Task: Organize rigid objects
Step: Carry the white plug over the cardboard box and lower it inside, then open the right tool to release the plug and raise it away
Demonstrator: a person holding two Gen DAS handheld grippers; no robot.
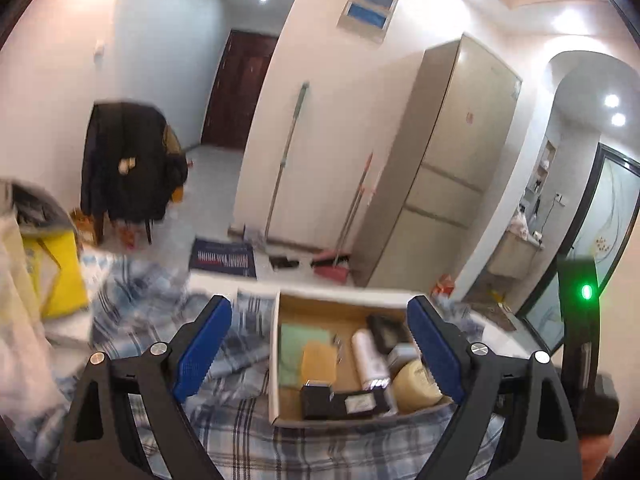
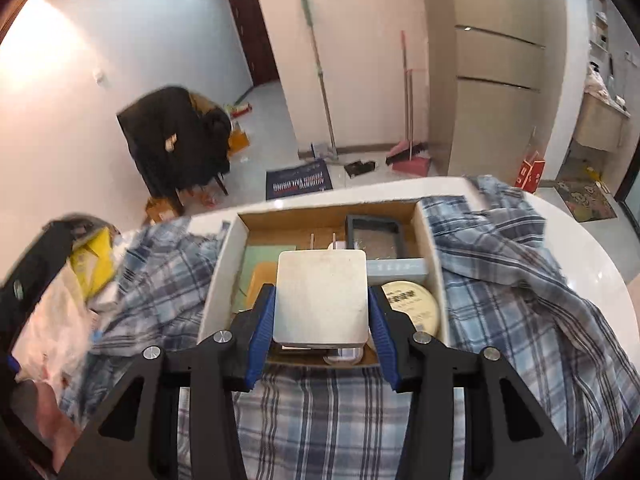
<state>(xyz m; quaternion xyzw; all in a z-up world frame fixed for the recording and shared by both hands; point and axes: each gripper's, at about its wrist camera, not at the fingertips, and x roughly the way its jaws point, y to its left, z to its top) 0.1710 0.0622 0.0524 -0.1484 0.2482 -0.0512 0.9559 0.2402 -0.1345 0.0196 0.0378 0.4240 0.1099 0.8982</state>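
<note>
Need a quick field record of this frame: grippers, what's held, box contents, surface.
left gripper: open, empty, above the near side of the box
right gripper: shut on white square block, over the box
cardboard box: open, on plaid cloth
box contents: round yellow tin, green card, dark grey tray, white cylinder, black boxes
surface: white table
</note>
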